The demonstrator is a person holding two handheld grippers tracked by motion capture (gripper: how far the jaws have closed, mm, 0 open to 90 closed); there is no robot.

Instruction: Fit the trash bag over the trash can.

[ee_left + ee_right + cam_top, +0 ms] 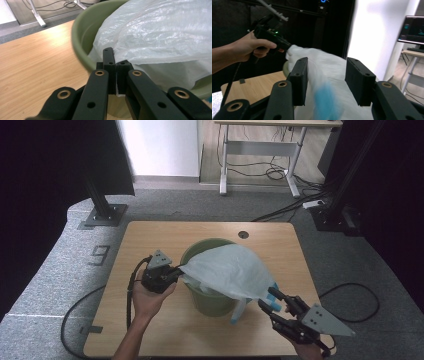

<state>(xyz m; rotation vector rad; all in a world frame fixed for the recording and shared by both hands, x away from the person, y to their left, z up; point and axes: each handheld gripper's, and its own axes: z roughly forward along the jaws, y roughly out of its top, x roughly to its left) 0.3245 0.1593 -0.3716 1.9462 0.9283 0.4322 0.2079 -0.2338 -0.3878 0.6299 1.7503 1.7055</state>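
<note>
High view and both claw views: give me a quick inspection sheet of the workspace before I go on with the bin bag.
Surface: wooden table, with a round cable hole near the far edge.
Job's things: green bin near the table's middle; white plastic bag draped over its rim and ballooning above it, with a blue drawstring hanging at the near right.
Clutter: nothing seen.
Grippers: left claw shut on the bag's edge at the bin's left rim; right claw open, the bag between its jaws, pads not pressing.
Cables: one trails from each claw onto the floor.
Surroundings: grey carpet, black frame posts, a desk with loose wires beyond.
</note>
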